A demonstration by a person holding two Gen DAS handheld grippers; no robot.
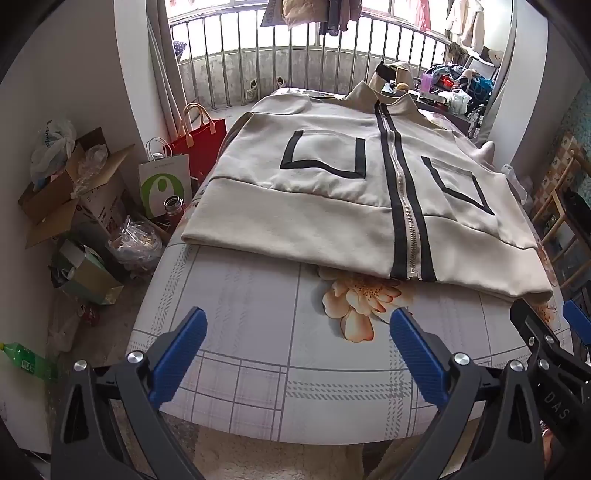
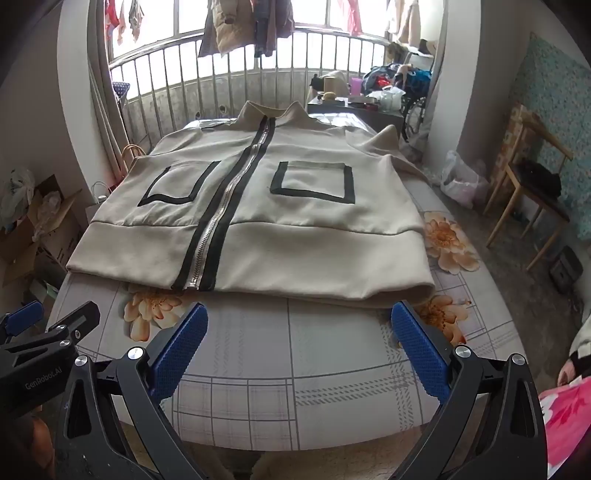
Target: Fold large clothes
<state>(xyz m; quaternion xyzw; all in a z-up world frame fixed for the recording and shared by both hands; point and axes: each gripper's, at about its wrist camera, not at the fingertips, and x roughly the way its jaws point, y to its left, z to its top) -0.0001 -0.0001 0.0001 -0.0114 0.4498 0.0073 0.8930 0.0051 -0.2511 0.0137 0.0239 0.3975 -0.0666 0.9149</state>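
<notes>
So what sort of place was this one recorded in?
Most likely a lived-in bedroom at home: the beige jacket lies on a bed with a flowered sheet, laundry hangs by a barred window, and shopping bags and cardboard boxes crowd the floor.

My left wrist camera and my right one both look steeply down from the bed's (image 1: 258, 387) near edge toward the window railing (image 2: 258, 85). Side by side, they share the jacket (image 1: 332, 192).
</notes>
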